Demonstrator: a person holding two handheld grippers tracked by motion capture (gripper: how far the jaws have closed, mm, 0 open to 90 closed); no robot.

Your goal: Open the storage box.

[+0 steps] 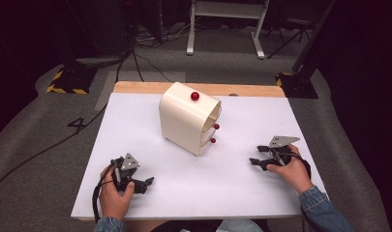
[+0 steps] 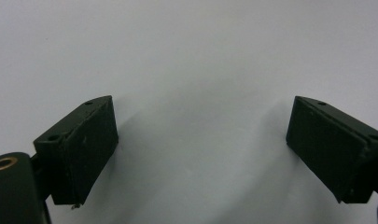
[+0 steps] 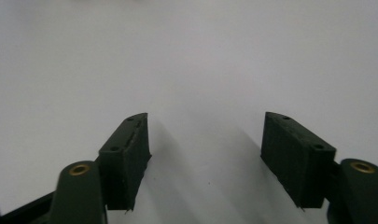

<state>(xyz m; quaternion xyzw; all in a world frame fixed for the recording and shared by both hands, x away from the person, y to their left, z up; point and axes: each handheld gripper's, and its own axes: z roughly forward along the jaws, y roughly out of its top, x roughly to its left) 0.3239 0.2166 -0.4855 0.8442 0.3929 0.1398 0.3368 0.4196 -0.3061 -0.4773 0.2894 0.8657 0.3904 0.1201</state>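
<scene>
Cabinet: one cream cabinet (image 1: 186, 121) stood mid-table on the white board (image 1: 232, 188); contents couldn't be told.
Knobs: three red, one on top (image 1: 195, 96), two on front.
Left gripper (image 1: 147, 182): jaws spread, empty, near corner.
Right gripper (image 1: 255, 154): jaws spread, empty.

Lab or recording studio, not a home. Dark surroundings, grey carpet floor (image 1: 34, 145). Black cables (image 1: 38, 154) trailing across floor at left and far side. Stand bases with yellow-black hazard tape (image 1: 67, 89) far left and far right (image 1: 295, 83). White frame legs (image 1: 225, 19) at far centre. Number 4 marked on floor (image 1: 79, 124) left of table. White-topped table (image 1: 135, 130) with wooden far edge, lit brightly against dark room.
</scene>
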